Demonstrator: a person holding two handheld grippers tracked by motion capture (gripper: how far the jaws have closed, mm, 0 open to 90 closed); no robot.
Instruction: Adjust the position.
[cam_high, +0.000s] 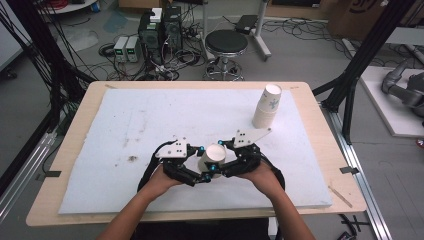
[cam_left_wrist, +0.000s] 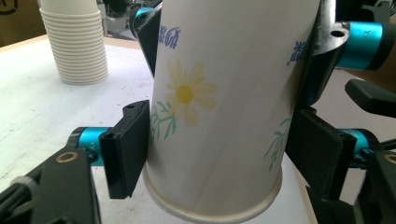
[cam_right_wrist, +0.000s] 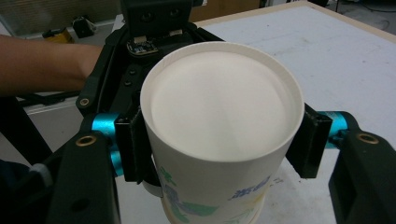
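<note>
The left gripper (cam_high: 206, 176) is seen low in the middle of the high view, its pads set against the lower wall of a paper cup (cam_high: 213, 158); in the left gripper view both pads (cam_left_wrist: 127, 148) are pressed on the cup (cam_left_wrist: 219, 107) near its base rim, so the cup is held. The right gripper (cam_high: 223, 156) is closed on the same cup from the other side, higher up; in the right gripper view its pads (cam_right_wrist: 132, 147) are clamped just under the open rim of the cup (cam_right_wrist: 219, 105), and the left gripper (cam_right_wrist: 154, 28) is seen behind it at the top of the frame. The cup, printed with a yellow flower and blue marks, is thus held between both tools, tilted, over the white mat (cam_high: 150, 125) near the lower middle of the frame; whether its base touches the mat cannot be told. A stack of cups (cam_high: 267, 106) stands upright in the upper right of the mat, well apart from the grippers, and shows again at the upper left of the left gripper view (cam_left_wrist: 74, 42). The mat lies on a wooden table (cam_high: 75, 135). Beyond the far edge, at the top of the frame, a black stool (cam_high: 226, 47) and electronic boxes (cam_high: 160, 32) with loose cables stand on the floor. Nothing lies on the mat between the held cup and the stack.
</note>
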